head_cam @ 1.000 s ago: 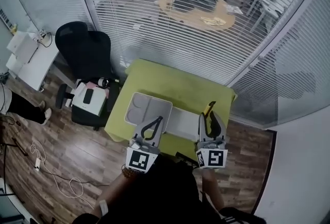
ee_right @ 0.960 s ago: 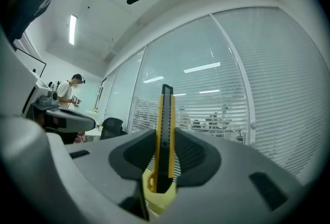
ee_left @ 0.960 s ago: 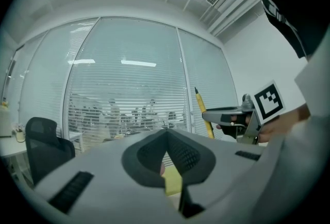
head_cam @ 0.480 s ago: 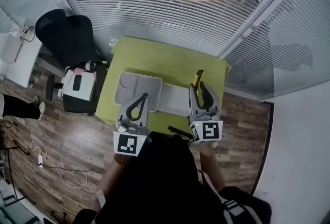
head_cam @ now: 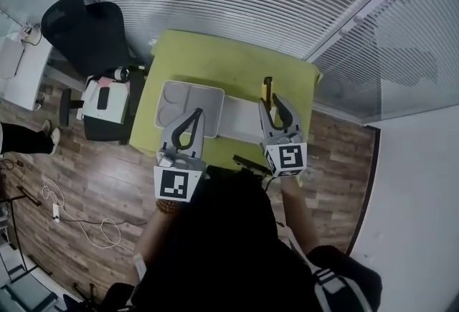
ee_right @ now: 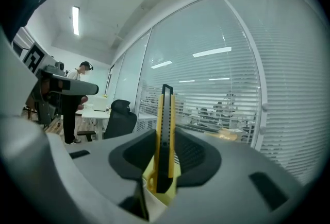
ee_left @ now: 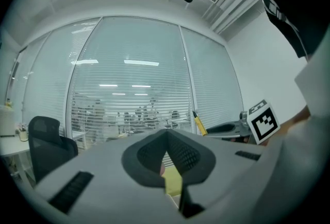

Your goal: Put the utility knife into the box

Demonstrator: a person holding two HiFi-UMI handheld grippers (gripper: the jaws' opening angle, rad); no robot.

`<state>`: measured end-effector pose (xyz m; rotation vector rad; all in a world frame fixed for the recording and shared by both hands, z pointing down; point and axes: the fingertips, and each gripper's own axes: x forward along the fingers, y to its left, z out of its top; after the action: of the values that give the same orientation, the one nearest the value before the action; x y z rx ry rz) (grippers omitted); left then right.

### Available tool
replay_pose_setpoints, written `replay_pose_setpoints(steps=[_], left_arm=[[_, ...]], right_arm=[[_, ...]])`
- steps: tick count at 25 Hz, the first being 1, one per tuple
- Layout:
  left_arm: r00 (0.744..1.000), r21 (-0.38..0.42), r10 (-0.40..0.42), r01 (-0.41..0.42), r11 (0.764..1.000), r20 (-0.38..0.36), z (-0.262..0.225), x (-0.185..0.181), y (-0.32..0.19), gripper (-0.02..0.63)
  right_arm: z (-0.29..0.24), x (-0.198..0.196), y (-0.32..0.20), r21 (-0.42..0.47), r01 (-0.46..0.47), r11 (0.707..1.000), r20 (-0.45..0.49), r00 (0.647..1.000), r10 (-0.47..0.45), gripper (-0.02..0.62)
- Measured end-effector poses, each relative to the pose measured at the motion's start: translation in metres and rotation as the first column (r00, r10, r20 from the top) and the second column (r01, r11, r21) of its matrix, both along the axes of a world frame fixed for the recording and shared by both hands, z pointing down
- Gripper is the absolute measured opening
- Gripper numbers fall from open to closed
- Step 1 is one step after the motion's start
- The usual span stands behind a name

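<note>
Two in all: a left hand-held gripper [head_cam: 197, 112] and a right hand-held gripper [head_cam: 270, 102]; one utility knife [head_cam: 267, 85]; one box [head_cam: 172, 100]; one counter [head_cam: 237, 70]; one office chair [head_cam: 84, 29].

Two grey grippers and a person in a black top

The left gripper [head_cam: 195, 115] and the right gripper [head_cam: 270, 104] are pale grey, with black fingers [ee_right: 198, 158] that curve to a point and have tiny ridges on the inside. Each has a white marker cube [head_cam: 177, 184] at the back with a black square pattern on it. The person's top [head_cam: 222, 246] is black, one sleeve [head_cam: 326, 280] has thin white stripes, and a band of brown beads [head_cam: 166, 207] goes round the left wrist.
</note>
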<state>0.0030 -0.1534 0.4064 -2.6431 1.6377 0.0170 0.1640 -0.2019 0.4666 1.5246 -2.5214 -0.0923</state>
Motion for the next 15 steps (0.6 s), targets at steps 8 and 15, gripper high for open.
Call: replay_pose_setpoints(steps=[8, 15], left_arm=[[1.000, -0.008, -0.015, 0.015, 1.000, -0.001, 0.009, 0.001, -0.001, 0.003], [0.999, -0.022, -0.041, 0.041, 0.999, 0.004, 0.013, -0.004, -0.002, 0.003]], right_arm=[[0.045, -0.004, -0.007, -0.086, 0.071, 0.994, -0.084, 0.993, -0.078, 0.110], [0.088, -0.010, -0.013, -0.175, 0.124, 0.977, -0.139, 0.979, -0.149, 0.110]])
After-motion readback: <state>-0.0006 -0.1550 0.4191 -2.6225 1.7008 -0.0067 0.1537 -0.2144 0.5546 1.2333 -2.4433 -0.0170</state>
